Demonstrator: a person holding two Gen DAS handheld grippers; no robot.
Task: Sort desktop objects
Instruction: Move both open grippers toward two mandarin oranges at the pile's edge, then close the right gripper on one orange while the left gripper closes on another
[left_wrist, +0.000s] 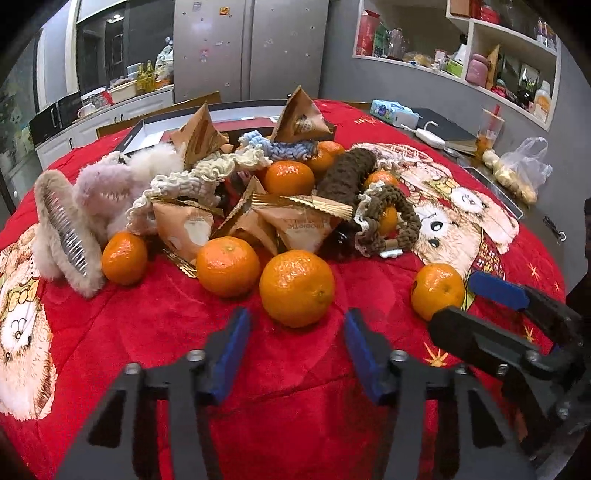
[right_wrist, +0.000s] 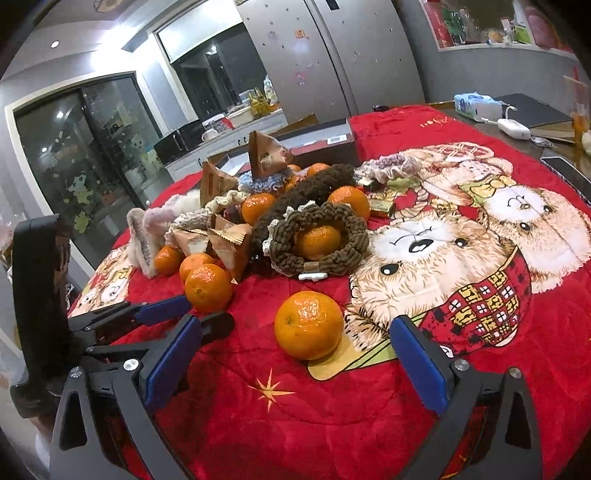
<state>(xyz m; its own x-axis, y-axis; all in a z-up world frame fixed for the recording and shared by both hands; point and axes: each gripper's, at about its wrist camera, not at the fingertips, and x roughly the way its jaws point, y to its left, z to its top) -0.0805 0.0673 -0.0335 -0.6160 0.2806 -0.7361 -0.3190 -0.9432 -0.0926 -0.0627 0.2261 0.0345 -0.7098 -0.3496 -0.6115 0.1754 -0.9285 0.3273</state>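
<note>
Tangerines, triangular snack packets, fuzzy hair clips and knitted scrunchies lie heaped at the middle of the counter, on a red blanket printed with bears. Left gripper: jaws spread wide, empty, a tangerine just beyond them at 12 o'clock. Right gripper: jaws also wide, empty, bracketing a lone tangerine without touching it. A brown scrunchie rings another tangerine. A dark box stands behind the heap at 12 o'clock.
</note>
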